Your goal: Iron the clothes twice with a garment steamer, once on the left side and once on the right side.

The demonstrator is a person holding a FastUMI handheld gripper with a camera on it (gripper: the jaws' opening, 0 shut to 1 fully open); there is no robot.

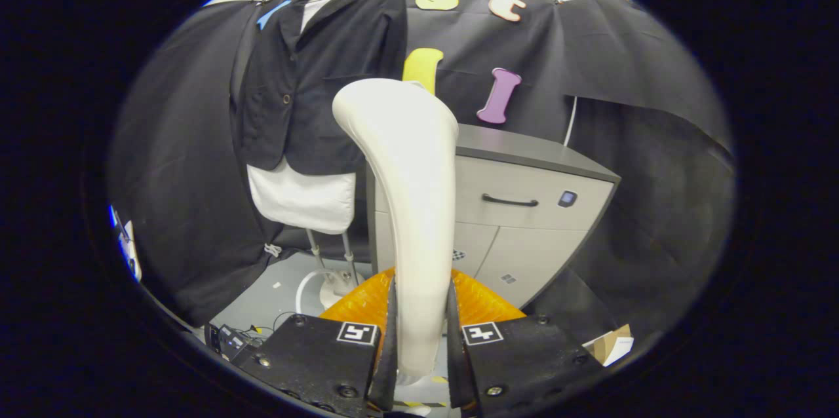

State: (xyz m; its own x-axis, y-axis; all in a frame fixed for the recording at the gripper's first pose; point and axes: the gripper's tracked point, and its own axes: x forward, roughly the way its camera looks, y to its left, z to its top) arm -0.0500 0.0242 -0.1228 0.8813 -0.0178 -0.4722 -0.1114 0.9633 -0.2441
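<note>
My gripper [421, 333] is shut on the white garment steamer [409, 195], both fingers pressing its handle from either side. The steamer stands upright between the fingers, and its wide head rises ahead of them. Beyond it, to the left, a black jacket [321, 71] hangs on a white mannequin torso [303, 198] on a stand. A white collar shows at the jacket's neck. The steamer head is held apart from the jacket, off its right edge.
A grey cabinet [524, 208] with a dark handle stands just right of the steamer. An orange ribbed object [367, 303] lies behind the fingers. The mannequin's stand base [334, 284] and cables [242, 336] rest on the grey floor. A cardboard piece [609, 344] lies lower right.
</note>
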